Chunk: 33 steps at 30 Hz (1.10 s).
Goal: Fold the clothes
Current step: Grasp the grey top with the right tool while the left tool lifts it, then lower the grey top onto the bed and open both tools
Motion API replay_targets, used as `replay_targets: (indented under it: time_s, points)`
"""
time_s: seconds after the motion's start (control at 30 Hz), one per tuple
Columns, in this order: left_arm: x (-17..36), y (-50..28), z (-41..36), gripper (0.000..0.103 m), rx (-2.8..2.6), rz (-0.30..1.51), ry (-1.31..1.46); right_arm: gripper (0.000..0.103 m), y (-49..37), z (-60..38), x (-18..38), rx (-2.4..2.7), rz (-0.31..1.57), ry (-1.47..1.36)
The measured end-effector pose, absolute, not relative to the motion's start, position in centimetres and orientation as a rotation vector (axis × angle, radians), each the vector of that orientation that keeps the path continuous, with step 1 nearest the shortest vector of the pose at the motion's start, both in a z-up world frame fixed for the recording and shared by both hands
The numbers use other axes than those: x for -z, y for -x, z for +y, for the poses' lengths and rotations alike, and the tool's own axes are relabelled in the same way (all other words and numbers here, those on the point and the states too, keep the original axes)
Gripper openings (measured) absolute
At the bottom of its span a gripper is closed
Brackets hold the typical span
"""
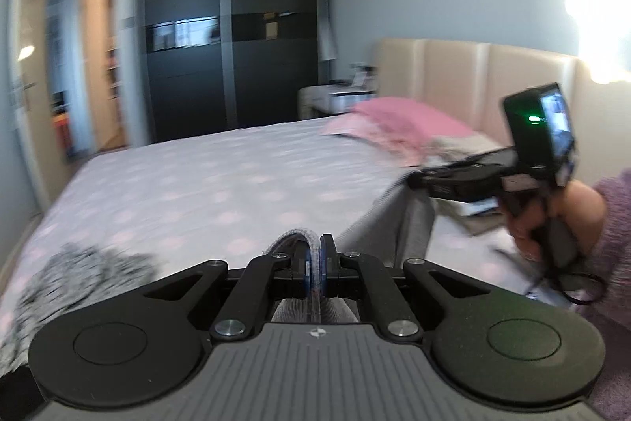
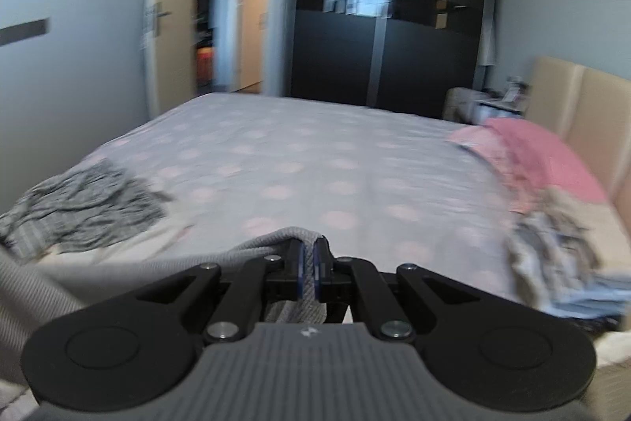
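With left claw (image 1: pixel 315 255) and right claw (image 2: pixel 309 259) each clamped tight on the grey garment (image 2: pixel 276 237), lift evenly, then spread flat toward twelve o'clock on the bed (image 2: pixel 315 160)

The left hand-held gripper (image 1: pixel 314 255) points forward and somewhat downward, its two black fingers drawn together so that the blue pads (image 1: pixel 324 263) pinch a thin fold of grey cloth (image 1: pixel 294 237) between them. The right hand-held gripper (image 2: pixel 309 259) has the same pose, tilted a little below level, jaws closed on a bunched edge of the same grey cloth. In the left wrist view the right hand-held gripper appears off to the right, raised and pointing leftward, its fingertips blurred. A hand (image 1: pixel 552 212) is wrapped around its grip, the wrist coming out of a fuzzy lilac sleeve (image 1: pixel 615 223).
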<state>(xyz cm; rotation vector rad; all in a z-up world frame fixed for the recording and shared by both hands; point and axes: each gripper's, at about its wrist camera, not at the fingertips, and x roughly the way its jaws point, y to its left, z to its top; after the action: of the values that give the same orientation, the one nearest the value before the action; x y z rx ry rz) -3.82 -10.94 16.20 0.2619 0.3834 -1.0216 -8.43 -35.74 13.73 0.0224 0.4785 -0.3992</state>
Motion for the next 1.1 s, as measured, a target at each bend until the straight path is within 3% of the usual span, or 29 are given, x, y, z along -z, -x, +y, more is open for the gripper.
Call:
replay_targets:
  time_s: [0.17, 0.33, 0.67, 0.77, 0.87, 0.9, 0.93, 1.0, 1.1]
  points:
    - [-15.0, 6.3, -15.1, 0.003, 1.169, 0.423, -0.299, 0.005, 11.5, -38.9, -12.8, 0.501, 0.508, -0.043]
    - [-10.2, 7.4, -18.4, 0.003, 1.228, 0.543, -0.429, 0.005, 13.3, -39.5, -8.3, 0.489, 0.626, -0.063]
    - [-1.6, 7.6, -18.4, 0.005, 1.204, 0.767, -0.620, 0.005, 15.0, -37.6, 0.0, 0.332, 0.829, -0.033]
    - [-0.8, 7.4, -17.7, 0.017, 1.206, 0.805, -0.646, 0.006, 15.4, -37.3, 1.9, 0.298, 0.890, -0.060]
    - [-0.7, 6.9, -16.7, 0.043, 1.197, 0.834, -0.654, 0.012, 15.8, -36.3, 3.3, 0.273, 0.930, -0.061]
    - [-0.8, 6.7, -16.4, 0.052, 1.194, 0.838, -0.658, 0.018, 16.0, -35.7, 3.5, 0.269, 0.936, -0.046]
    - [-0.8, 6.5, -16.1, 0.052, 1.190, 0.841, -0.662, 0.030, 16.2, -35.2, 3.5, 0.264, 0.938, -0.028]
    - [-1.1, 6.0, -17.5, 0.053, 1.179, 0.835, -0.689, 0.041, 16.3, -34.1, 3.4, 0.253, 0.929, 0.014]
    - [-1.0, 5.3, -17.6, 0.059, 1.146, 0.797, -0.731, 0.048, 16.1, -33.0, 3.5, 0.250, 0.912, 0.054]
